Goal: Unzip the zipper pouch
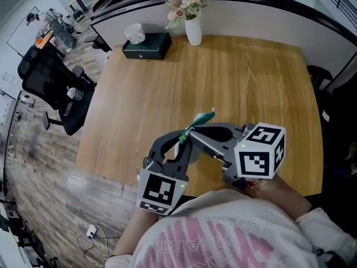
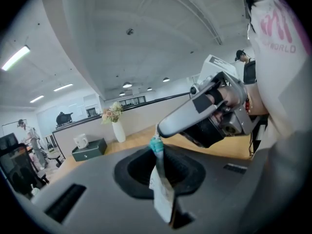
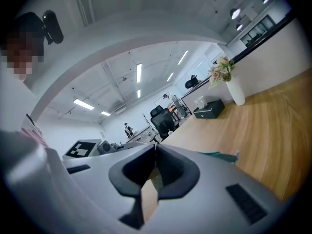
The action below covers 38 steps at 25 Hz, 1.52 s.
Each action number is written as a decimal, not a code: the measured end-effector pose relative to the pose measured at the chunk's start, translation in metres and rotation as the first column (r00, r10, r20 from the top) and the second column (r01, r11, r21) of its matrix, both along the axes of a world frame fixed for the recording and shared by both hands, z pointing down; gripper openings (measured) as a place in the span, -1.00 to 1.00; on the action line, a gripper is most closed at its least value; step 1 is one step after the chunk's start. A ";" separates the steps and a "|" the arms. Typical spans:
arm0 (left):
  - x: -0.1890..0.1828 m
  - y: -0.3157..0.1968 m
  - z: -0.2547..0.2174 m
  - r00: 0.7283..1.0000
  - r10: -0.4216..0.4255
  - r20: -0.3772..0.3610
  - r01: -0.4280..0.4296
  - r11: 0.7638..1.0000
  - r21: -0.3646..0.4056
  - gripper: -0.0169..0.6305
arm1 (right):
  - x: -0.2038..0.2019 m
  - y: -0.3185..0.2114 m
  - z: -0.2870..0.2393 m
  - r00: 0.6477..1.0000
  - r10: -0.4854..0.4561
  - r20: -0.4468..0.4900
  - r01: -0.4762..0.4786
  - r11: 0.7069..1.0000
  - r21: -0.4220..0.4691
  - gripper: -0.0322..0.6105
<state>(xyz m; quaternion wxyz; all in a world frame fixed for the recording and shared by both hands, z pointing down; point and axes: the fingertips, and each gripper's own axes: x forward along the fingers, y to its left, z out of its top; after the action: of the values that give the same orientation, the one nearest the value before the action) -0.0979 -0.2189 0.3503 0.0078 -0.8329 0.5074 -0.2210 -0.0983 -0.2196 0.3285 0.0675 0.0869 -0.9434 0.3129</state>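
I hold the zipper pouch (image 1: 199, 119) in the air over the wooden table's (image 1: 234, 77) near edge. It is a pale pouch with a teal zipper edge. My left gripper (image 1: 182, 141) is shut on the pouch body (image 2: 162, 191), which stands up between its pads in the left gripper view. My right gripper (image 1: 193, 134) comes in from the right, and its tip (image 2: 163, 128) sits on the teal top end (image 2: 156, 144). In the right gripper view its jaws (image 3: 155, 148) meet at the tips. A teal strip (image 3: 219, 154) shows beyond the right jaw. What lies between the tips is hidden.
A black tissue box (image 1: 146, 45) and a white vase with flowers (image 1: 193, 29) stand at the table's far edge. A black office chair (image 1: 53, 88) is on the floor at the left. The person's pink-printed shirt (image 1: 223, 233) fills the bottom of the head view.
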 end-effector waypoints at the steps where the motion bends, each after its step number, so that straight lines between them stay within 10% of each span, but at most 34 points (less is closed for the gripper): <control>1: 0.000 -0.003 0.000 1.000 0.003 0.001 -0.003 1.000 -0.002 -0.86 | 0.001 -0.003 0.000 1.000 0.004 0.006 -0.004 1.000 -0.010 -0.87; 38: -0.003 -0.013 0.027 0.995 -0.045 -0.091 0.037 0.995 -0.094 -0.86 | 0.013 -0.033 0.041 0.993 0.098 -0.067 -0.102 0.993 -0.057 -0.91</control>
<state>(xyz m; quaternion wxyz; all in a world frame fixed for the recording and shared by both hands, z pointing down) -0.1014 -0.2316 0.3769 -0.0589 -0.8312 0.5134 -0.2052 -0.0857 -0.2523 0.3692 0.0844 0.1418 -0.9254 0.3412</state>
